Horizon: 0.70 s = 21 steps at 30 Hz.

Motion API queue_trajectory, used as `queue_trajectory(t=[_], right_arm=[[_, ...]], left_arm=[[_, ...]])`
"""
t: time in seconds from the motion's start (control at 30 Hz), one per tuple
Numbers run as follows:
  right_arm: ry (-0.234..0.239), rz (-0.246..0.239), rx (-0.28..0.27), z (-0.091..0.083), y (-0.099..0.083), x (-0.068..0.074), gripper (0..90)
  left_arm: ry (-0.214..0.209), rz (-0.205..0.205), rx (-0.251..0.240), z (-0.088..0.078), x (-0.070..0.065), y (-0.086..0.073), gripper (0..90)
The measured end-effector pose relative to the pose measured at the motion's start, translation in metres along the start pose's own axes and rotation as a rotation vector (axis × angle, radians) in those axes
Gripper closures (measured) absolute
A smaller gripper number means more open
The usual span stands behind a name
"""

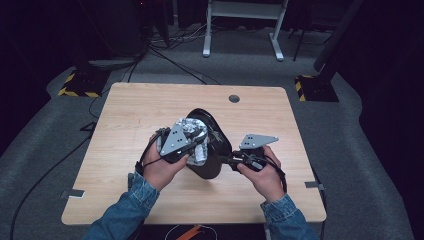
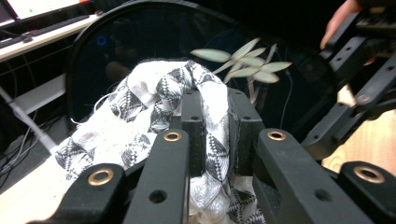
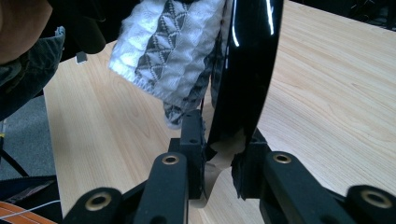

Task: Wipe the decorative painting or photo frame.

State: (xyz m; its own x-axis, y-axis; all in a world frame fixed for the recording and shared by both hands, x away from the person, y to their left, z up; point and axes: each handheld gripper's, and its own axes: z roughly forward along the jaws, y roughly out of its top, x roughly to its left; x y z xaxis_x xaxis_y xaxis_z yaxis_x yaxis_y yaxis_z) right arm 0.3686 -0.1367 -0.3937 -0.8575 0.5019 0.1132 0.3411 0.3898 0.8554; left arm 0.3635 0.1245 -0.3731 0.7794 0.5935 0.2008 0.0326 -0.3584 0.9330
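A glossy black plate (image 1: pixel 215 150) with a pale leaf print (image 2: pixel 247 60) stands tilted up over the middle of the wooden table (image 1: pixel 130 115). My right gripper (image 1: pixel 229 160) is shut on its rim; in the right gripper view the black rim (image 3: pixel 247 70) runs down between the jaws of that gripper (image 3: pixel 222 135). My left gripper (image 1: pixel 195 150) is shut on a bunched white cloth with a black triangle pattern (image 1: pixel 194 129). In the left gripper view the cloth (image 2: pixel 135 112) is pinched in that gripper (image 2: pixel 217 105) and lies against the plate's inner face (image 2: pixel 121 42). The cloth (image 3: pixel 173 51) hangs beside the rim.
A round cable hole (image 1: pixel 234 98) sits near the table's far edge. Beyond it stand a white desk frame (image 1: pixel 242 30), loose cables on the grey floor, and two stand bases with yellow-black stripes (image 1: pixel 80 85). Bare wood (image 3: pixel 327 93) spreads to the plate's right.
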Motion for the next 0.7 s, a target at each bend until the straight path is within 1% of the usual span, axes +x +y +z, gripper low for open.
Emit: queue_trajectory(t=[0.2,0.37,0.5,0.7], right_arm=[[0.01,0.006,-0.001,-0.001,-0.001,-0.001,77.5],[0.016,0.004,-0.002,-0.002,-0.002,-0.002,77.4],[0.014,0.003,0.0,-0.003,-0.002,-0.002,77.3],[0.013,0.0,0.002,-0.005,-0.002,-0.003,77.3]], left_arm=[[0.025,-0.029,0.01,-0.003,0.012,-0.007,79.8],[0.047,-0.041,0.021,-0.004,0.02,-0.011,79.8],[0.055,-0.049,0.026,-0.004,0.024,-0.013,79.7],[0.083,-0.072,0.045,-0.005,0.035,-0.021,79.7]])
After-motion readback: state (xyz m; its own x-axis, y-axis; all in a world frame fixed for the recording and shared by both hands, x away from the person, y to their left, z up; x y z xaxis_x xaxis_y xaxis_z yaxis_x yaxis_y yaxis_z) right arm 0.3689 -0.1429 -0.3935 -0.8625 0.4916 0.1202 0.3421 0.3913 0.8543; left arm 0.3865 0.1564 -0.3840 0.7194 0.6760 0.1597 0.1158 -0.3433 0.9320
